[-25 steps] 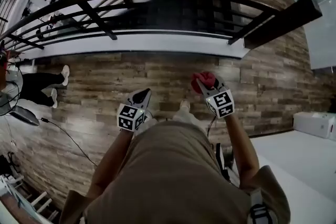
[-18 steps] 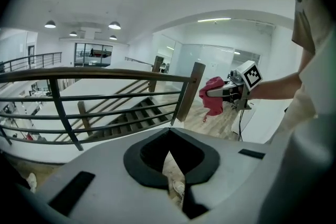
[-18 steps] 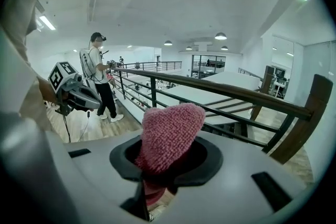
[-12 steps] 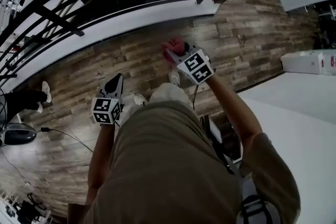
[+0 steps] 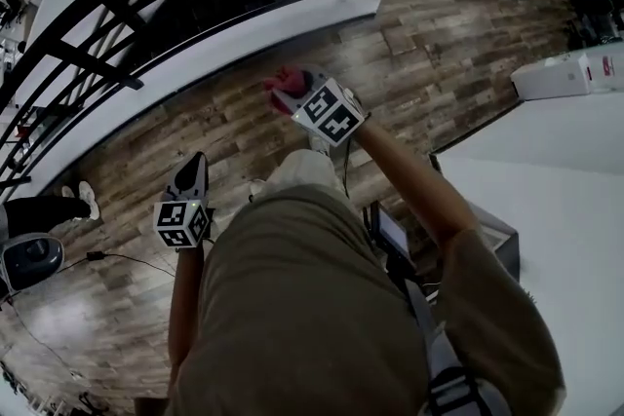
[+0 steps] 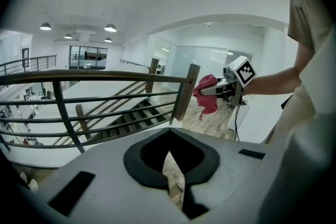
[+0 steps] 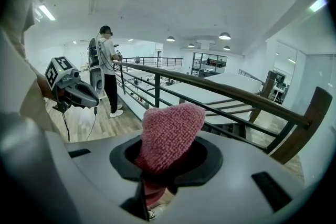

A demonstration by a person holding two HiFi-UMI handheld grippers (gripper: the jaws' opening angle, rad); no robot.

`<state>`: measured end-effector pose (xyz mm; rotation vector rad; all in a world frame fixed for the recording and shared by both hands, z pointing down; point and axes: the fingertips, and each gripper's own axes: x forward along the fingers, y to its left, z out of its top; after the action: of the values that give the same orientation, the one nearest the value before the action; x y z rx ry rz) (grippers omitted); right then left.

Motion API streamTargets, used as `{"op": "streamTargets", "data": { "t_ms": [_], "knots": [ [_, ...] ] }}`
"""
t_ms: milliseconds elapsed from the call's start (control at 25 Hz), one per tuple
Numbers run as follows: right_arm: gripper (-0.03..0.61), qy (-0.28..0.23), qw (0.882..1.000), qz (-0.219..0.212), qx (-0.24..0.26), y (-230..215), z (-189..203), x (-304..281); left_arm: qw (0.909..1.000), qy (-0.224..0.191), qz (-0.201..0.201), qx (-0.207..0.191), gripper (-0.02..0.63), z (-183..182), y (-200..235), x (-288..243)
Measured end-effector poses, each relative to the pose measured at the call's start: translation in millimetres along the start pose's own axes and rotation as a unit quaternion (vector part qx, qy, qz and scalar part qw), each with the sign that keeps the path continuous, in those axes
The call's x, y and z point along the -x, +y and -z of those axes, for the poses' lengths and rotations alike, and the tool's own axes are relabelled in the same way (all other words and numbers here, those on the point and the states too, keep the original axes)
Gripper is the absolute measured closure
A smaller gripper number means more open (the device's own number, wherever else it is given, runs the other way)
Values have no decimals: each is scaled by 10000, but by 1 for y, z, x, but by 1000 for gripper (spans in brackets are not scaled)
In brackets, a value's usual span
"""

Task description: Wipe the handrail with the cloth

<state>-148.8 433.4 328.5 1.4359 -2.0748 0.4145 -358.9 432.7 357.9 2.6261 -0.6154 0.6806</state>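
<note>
Though the empty left gripper is pressed together, the right gripper, pinching the cloth, is nearer the handrail running crosswise ahead of it.

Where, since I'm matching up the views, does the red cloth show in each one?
Head view: cloth upper centre, just left of the middle.
Left gripper view: cloth right of centre, at mid height.
Right gripper view: cloth centre, lower half, clamped in the jaws.
Shared landmark: the handrail.
</note>
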Motion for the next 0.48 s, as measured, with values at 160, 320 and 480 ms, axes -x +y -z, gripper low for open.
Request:
{"op": "streamTargets", "data": {
  "t_ms": [160, 320, 480],
  "knots": [
    [479, -1, 9999, 74, 113, -2, -4, 7, 9999, -133, -49, 18, 598, 1, -1, 5],
    [479, -9, 9996, 43, 268, 6, -18, 19, 9994, -306, -142, 106, 598, -5, -9, 23],
    [479, -124, 9993, -66, 354, 19, -29, 29, 9991, -310, -219, 166, 598, -5, -16, 33]
  ]
}}
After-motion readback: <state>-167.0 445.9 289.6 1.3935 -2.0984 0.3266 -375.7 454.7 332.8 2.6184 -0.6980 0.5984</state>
